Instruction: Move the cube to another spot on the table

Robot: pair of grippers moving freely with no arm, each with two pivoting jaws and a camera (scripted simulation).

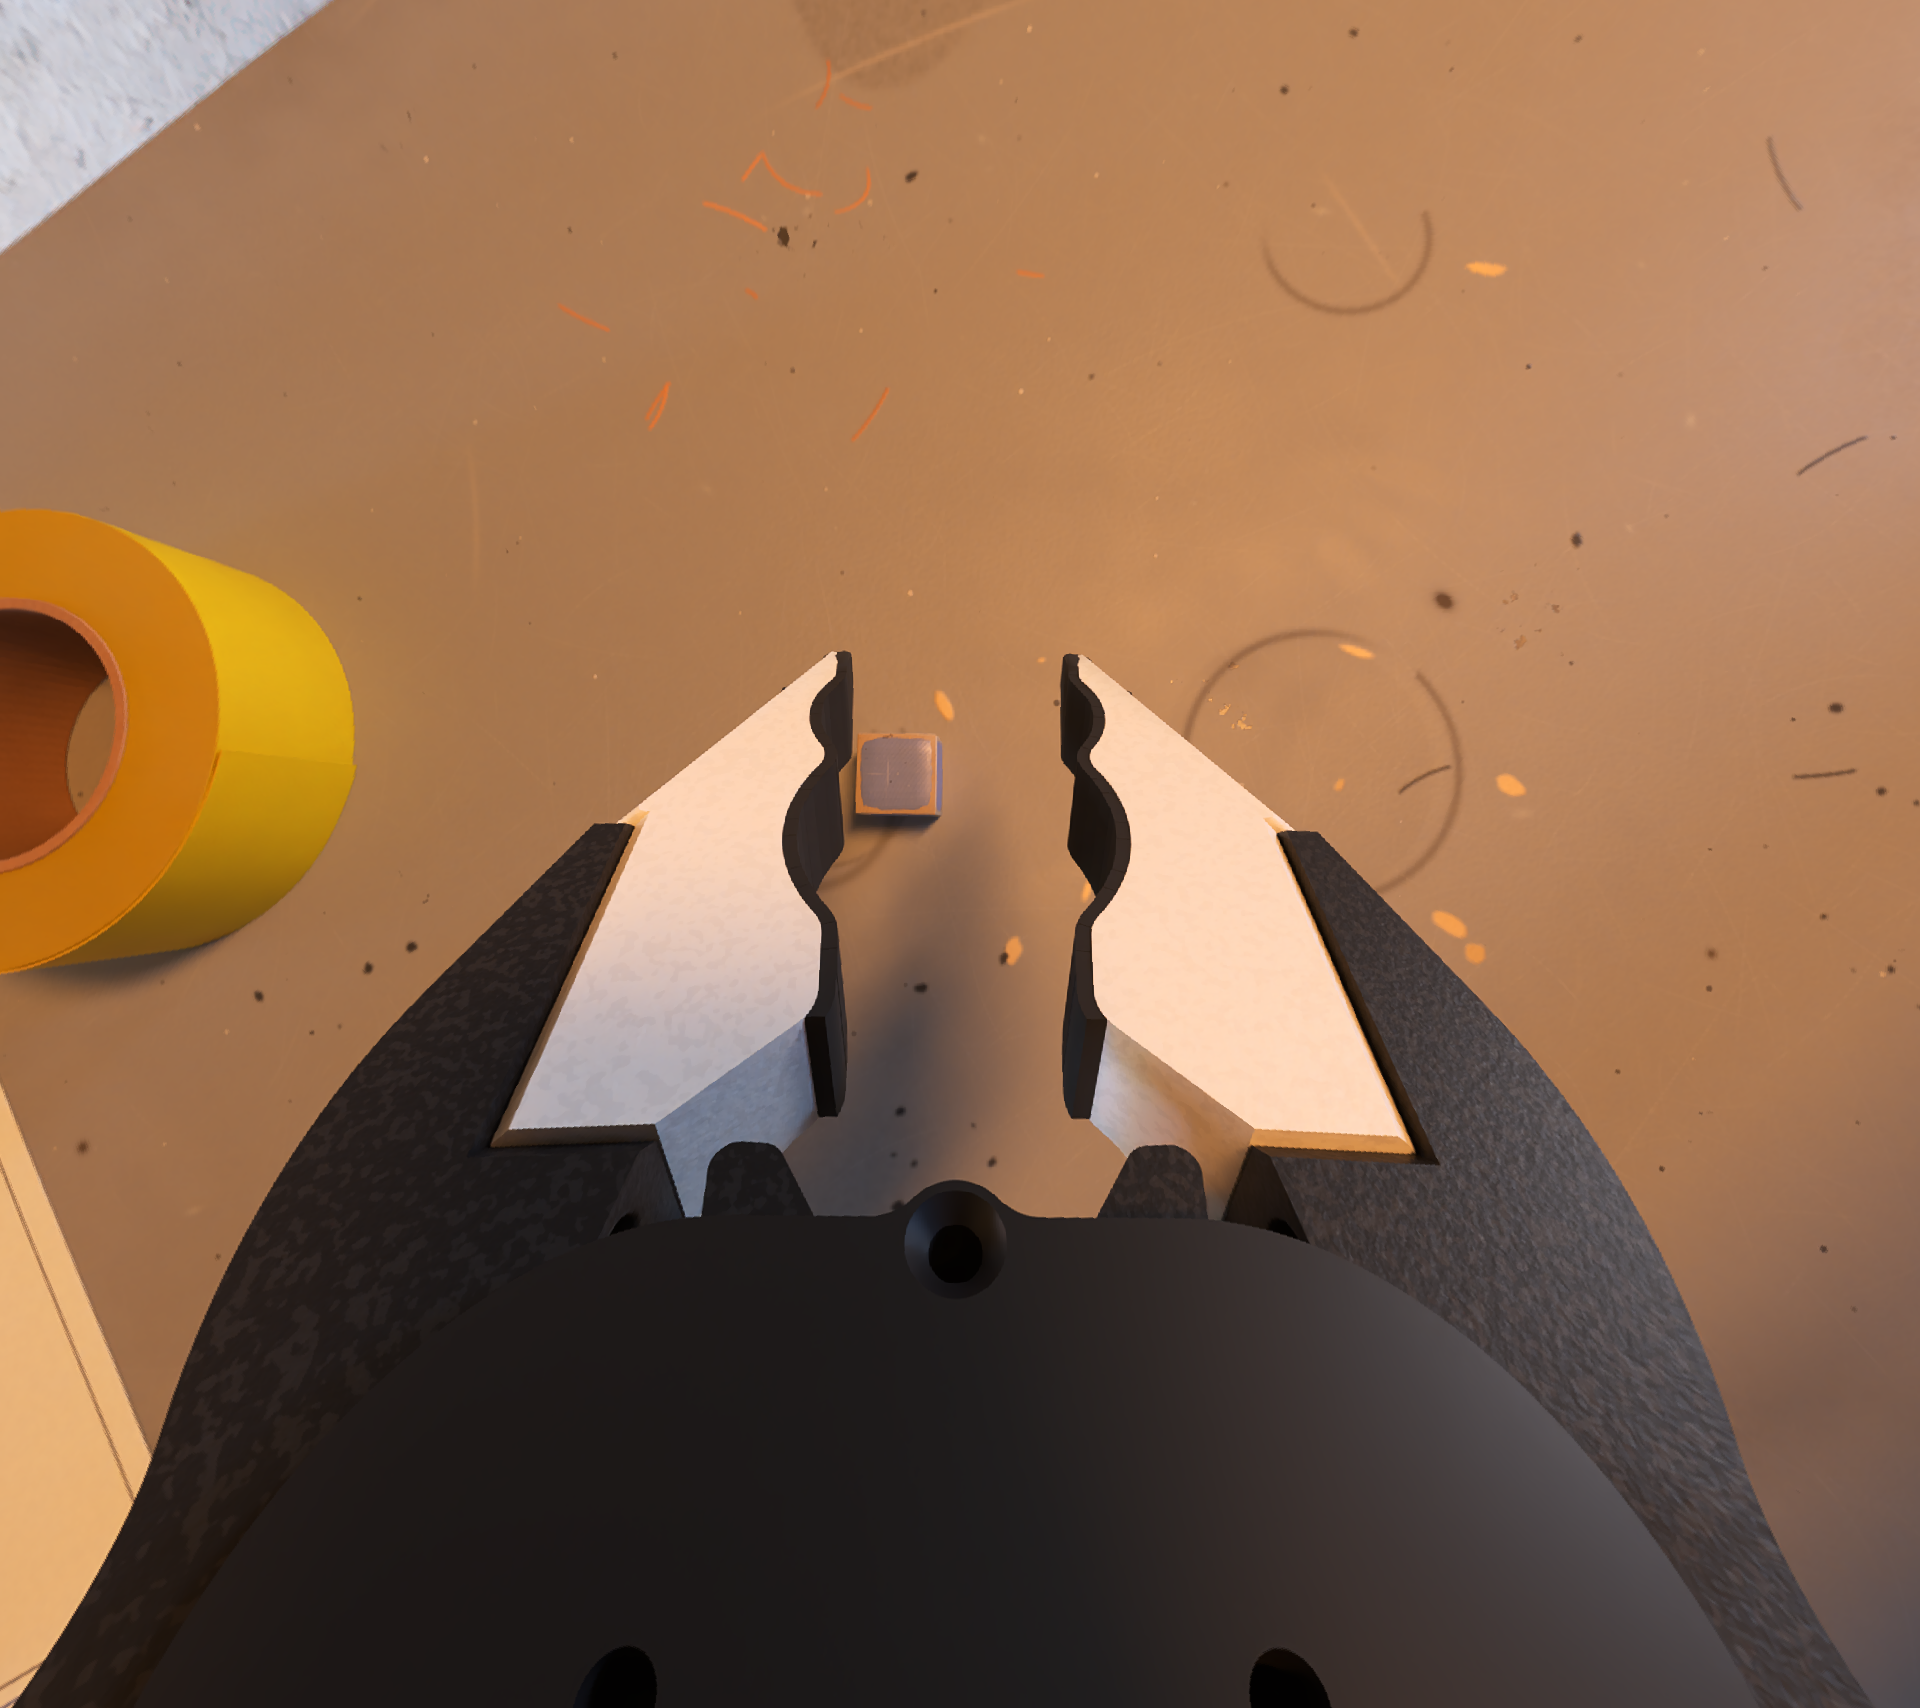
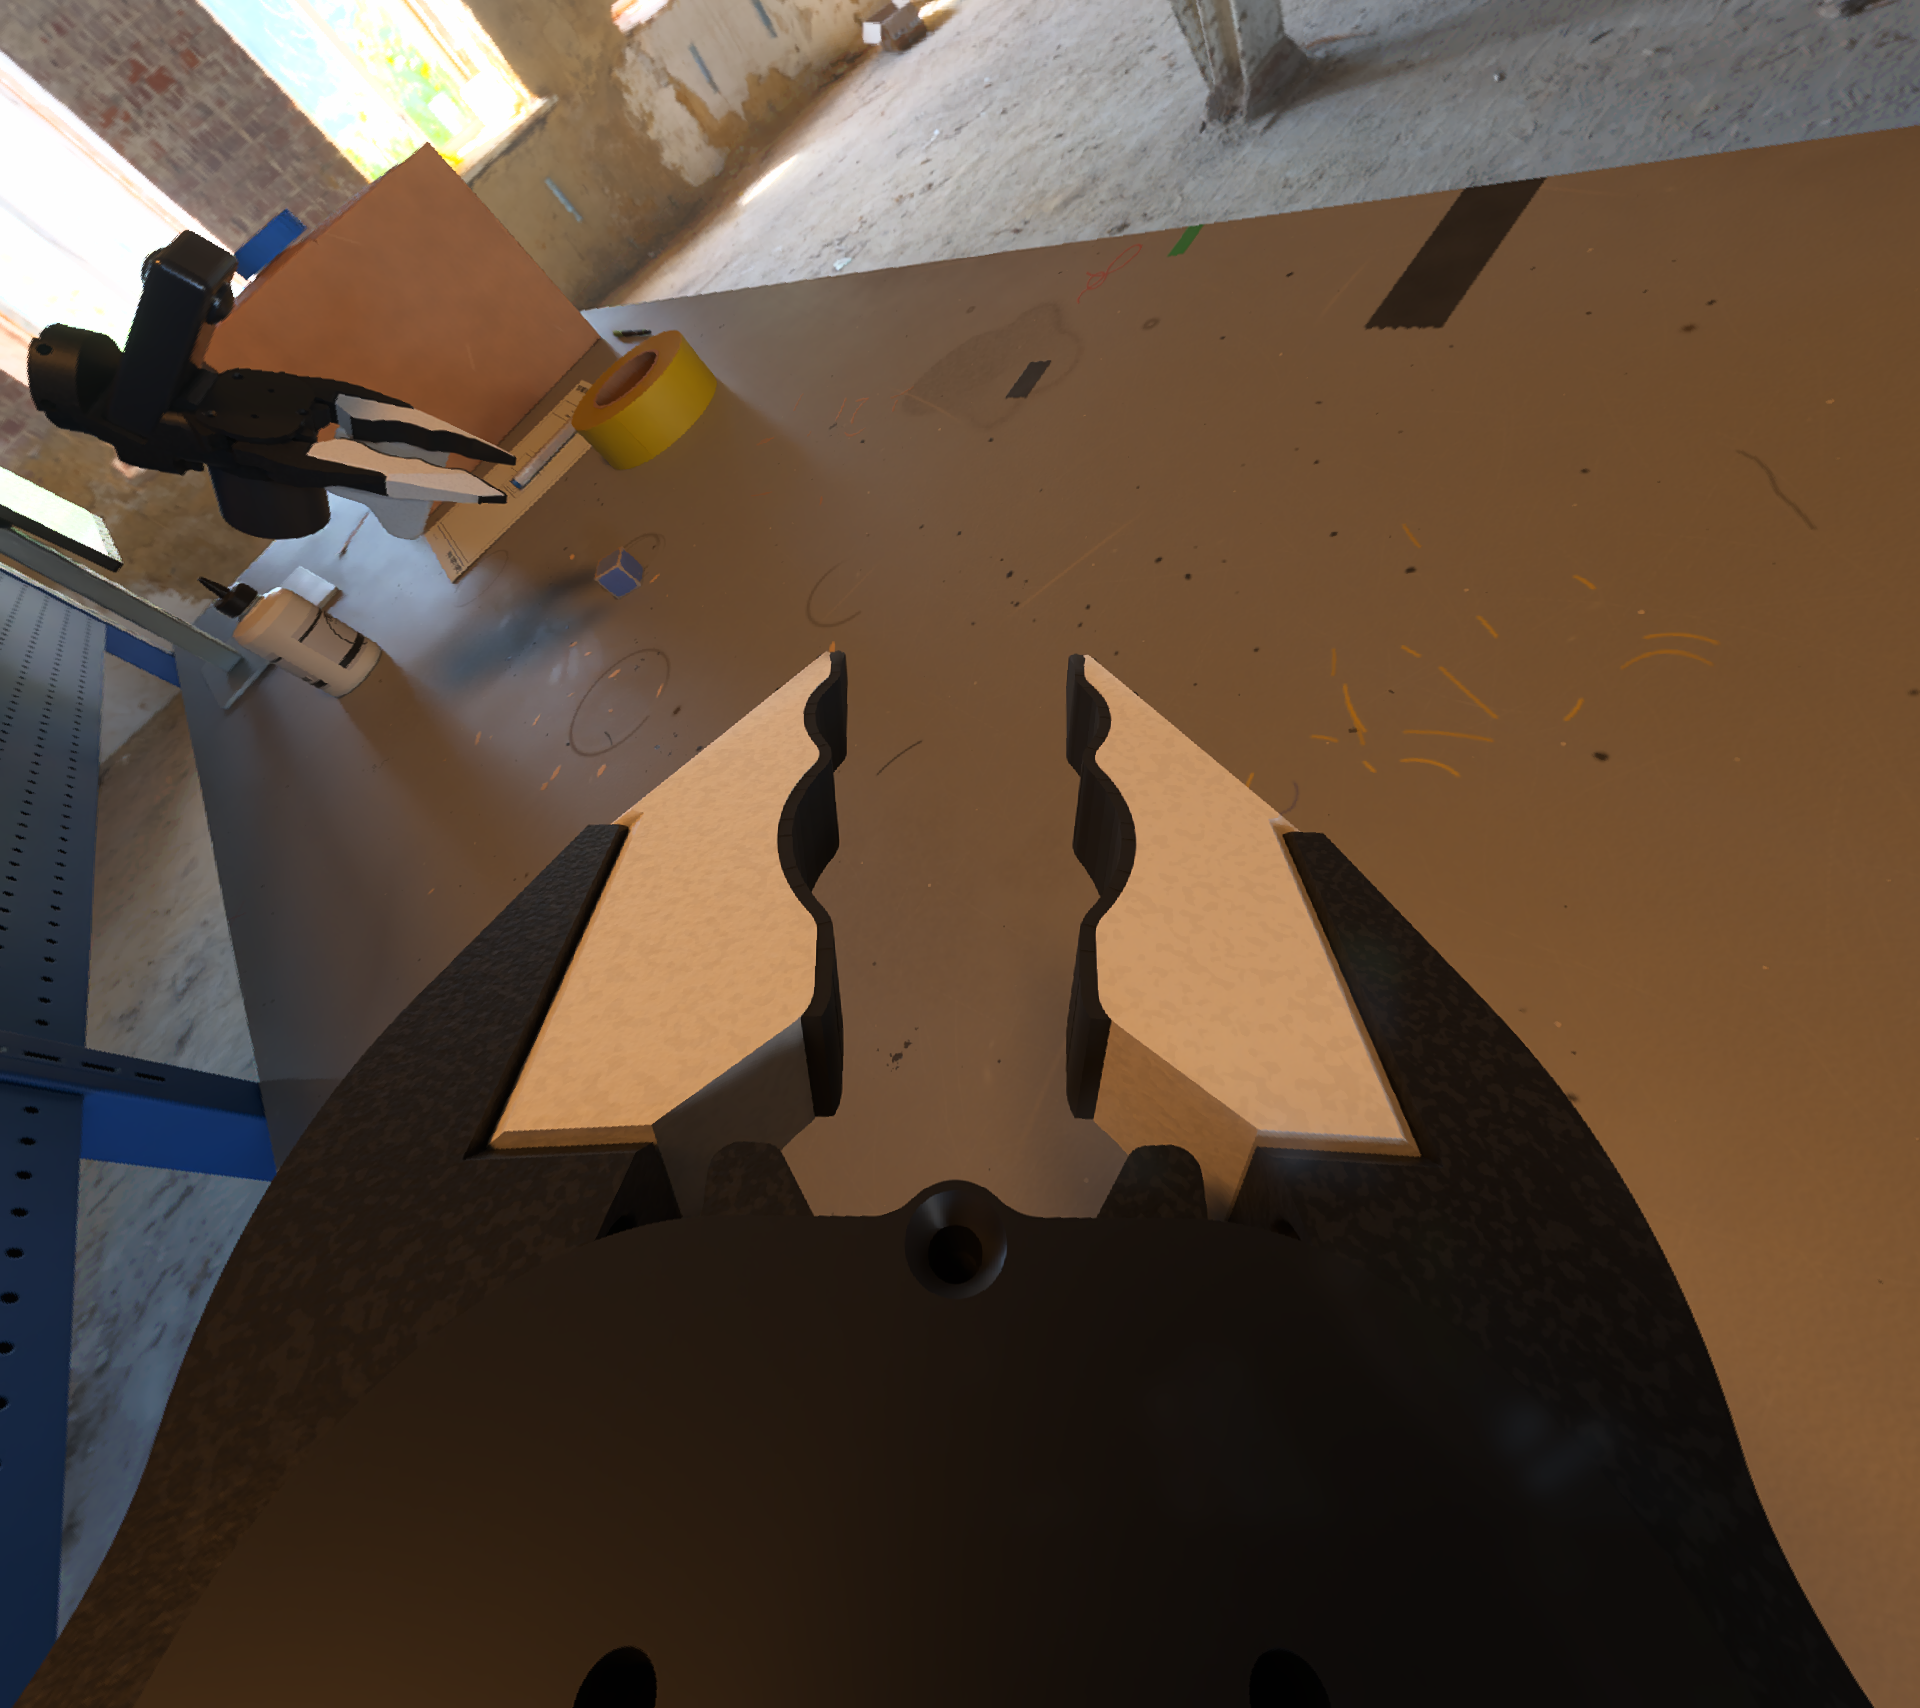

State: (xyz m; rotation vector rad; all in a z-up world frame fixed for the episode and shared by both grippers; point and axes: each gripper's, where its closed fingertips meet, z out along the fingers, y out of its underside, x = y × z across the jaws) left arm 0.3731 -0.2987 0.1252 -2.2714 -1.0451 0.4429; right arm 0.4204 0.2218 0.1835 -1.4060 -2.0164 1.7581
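A small blue-grey cube (image 1: 898,775) lies on the brown table (image 1: 1247,463). My left gripper (image 1: 956,671) is open and looks down from above it; in that view the cube shows between the fingers, close to the left finger (image 1: 727,879). In the right wrist view the cube (image 2: 619,571) sits on the table with the left gripper (image 2: 499,469) hovering well above and to the left of it, fingers apart. My right gripper (image 2: 956,671) is open and empty over a bare part of the table, far from the cube.
A yellow tape roll (image 1: 177,733) lies left of the cube; it also shows in the right wrist view (image 2: 649,396). A cardboard box (image 2: 416,308) stands behind it. A white bottle (image 2: 307,635) lies near the table's left edge. A blue shelf frame (image 2: 42,931) stands beside the table.
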